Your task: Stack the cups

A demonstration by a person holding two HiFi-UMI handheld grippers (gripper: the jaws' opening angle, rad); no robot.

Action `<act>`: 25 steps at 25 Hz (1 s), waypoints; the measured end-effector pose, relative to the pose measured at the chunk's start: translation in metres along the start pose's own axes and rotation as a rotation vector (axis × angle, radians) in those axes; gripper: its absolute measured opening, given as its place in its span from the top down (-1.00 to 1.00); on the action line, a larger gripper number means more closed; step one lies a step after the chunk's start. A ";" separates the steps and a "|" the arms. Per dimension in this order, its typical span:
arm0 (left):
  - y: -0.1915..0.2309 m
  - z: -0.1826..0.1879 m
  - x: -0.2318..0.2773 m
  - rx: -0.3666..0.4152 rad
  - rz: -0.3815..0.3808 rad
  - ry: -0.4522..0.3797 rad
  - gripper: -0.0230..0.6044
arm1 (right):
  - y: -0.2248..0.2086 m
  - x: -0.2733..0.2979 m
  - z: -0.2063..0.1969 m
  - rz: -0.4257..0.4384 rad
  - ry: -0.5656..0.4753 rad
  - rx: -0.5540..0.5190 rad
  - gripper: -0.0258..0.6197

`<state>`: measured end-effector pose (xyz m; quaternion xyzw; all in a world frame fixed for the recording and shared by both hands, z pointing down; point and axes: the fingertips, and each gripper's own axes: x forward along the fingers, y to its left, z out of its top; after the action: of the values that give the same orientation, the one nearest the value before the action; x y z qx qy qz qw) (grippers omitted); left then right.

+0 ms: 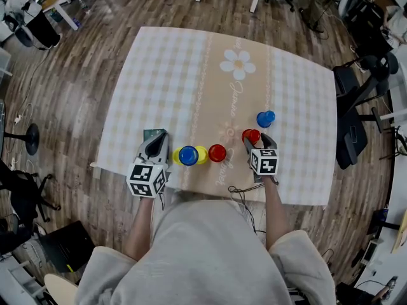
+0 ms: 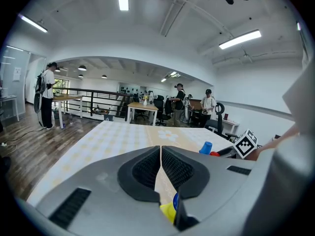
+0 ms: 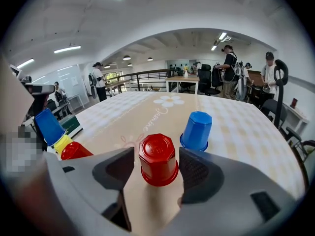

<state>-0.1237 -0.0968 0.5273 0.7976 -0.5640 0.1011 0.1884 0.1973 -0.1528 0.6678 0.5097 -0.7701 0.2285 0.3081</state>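
Right gripper (image 3: 157, 166): jaws apart, straddling the upturned red plastic cup (image 3: 158, 159) near the table's front edge, not yet pinching. We would centre it, close gently on its faceted wall and lift straight up. Left gripper (image 2: 161, 154): jaws together, empty. Beyond: upturned blue plastic cup (image 3: 196, 131); checked daisy-print tablecloth (image 1: 191, 68); wood-floored office with people standing.

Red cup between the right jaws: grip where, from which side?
Take the red cup by its side wall, low near the wider rim, level from the near side, where the right hand-held gripper straddles it, jaws open. It stands upside down and tapers upward; a blue cup stands behind.
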 end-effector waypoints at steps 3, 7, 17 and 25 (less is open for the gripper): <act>0.000 0.000 0.000 0.001 0.001 0.000 0.86 | 0.000 0.004 -0.007 0.001 0.021 -0.005 0.06; 0.002 0.000 -0.001 0.001 0.003 0.001 0.86 | -0.001 0.007 -0.014 -0.005 0.039 -0.003 0.11; 0.005 0.000 -0.003 0.002 0.011 0.001 0.86 | -0.003 0.014 -0.017 -0.014 0.050 -0.012 0.13; 0.006 0.001 -0.004 0.002 0.011 -0.001 0.86 | -0.004 0.014 -0.017 -0.016 0.051 -0.026 0.16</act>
<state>-0.1303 -0.0955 0.5264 0.7947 -0.5684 0.1020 0.1869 0.2011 -0.1521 0.6901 0.5059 -0.7607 0.2290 0.3362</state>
